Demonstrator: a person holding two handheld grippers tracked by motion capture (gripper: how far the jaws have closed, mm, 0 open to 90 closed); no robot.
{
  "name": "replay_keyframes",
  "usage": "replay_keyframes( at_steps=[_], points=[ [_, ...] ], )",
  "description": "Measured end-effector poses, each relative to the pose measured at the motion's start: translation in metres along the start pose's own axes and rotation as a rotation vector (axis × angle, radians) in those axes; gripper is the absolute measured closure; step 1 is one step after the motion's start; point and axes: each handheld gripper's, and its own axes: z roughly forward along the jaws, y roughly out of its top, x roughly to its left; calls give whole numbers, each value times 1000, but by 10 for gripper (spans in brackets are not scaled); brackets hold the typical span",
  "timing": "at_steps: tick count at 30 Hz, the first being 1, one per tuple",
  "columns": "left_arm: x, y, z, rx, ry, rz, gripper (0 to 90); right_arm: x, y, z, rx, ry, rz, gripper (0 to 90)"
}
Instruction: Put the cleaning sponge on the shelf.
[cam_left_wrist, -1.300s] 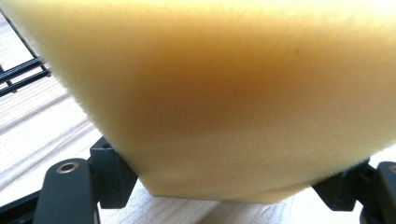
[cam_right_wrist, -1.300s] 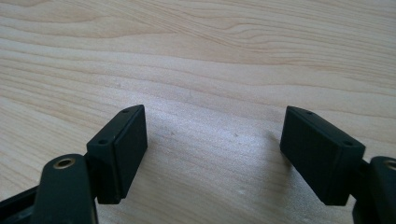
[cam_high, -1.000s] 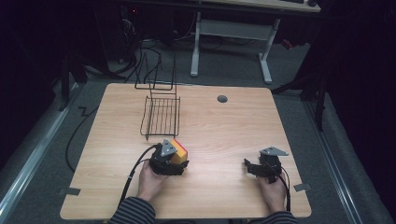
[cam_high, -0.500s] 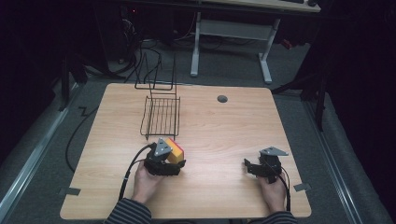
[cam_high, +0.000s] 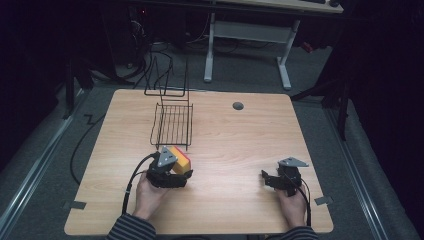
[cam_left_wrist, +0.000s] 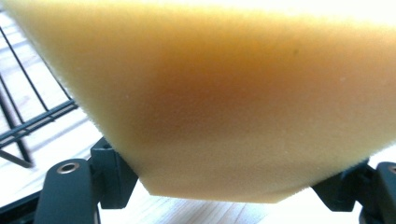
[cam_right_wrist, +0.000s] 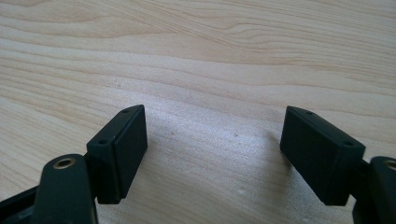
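A yellow sponge with a red-orange side sits between the jaws of my left gripper at the table's front left. In the left gripper view the sponge looms close, and both jaws of that gripper press on its lower corners. A black wire rack stands just beyond it, and its bars appear at the left. My right gripper rests low over the wood at the front right. In its own view the right gripper is open, with only bare wood between the jaws.
The wooden table has a round cable hole near its far edge. A white desk frame and loose cables lie on the floor behind. Bare wood spreads between the two grippers.
My left gripper has drifted slightly left and nearer to the person with the sponge in it. The right gripper has stayed put.
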Motion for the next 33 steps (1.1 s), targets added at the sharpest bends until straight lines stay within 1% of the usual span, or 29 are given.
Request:
replay_keyframes(
  at_steps=[3,6,9,13,16,21,24,26,33],
  points=[
    [1,3,-5,-5,-3,-2,236,0,0,0,0,0,0,233],
    [3,5,-8,0,2,3,236,0,0,0,0,0,0,233],
    [4,7,-10,-7,5,0,236,0,0,0,0,1,-1,231],
    [5,9,-14,-9,29,18,235,0,0,0,0,1,-1,231],
    [8,12,-17,-19,30,11,235,0,0,0,0,0,-1,232],
    [10,16,-19,-22,36,13,235,0,0,0,0,1,-1,232],
    [10,19,-20,-22,39,23,235,0,0,0,1,0,-1,232],
    [12,21,-21,-27,35,18,235,0,0,0,1,0,2,231],
    [18,30,-23,-34,51,19,234,0,0,0,1,0,1,231]
  ],
)
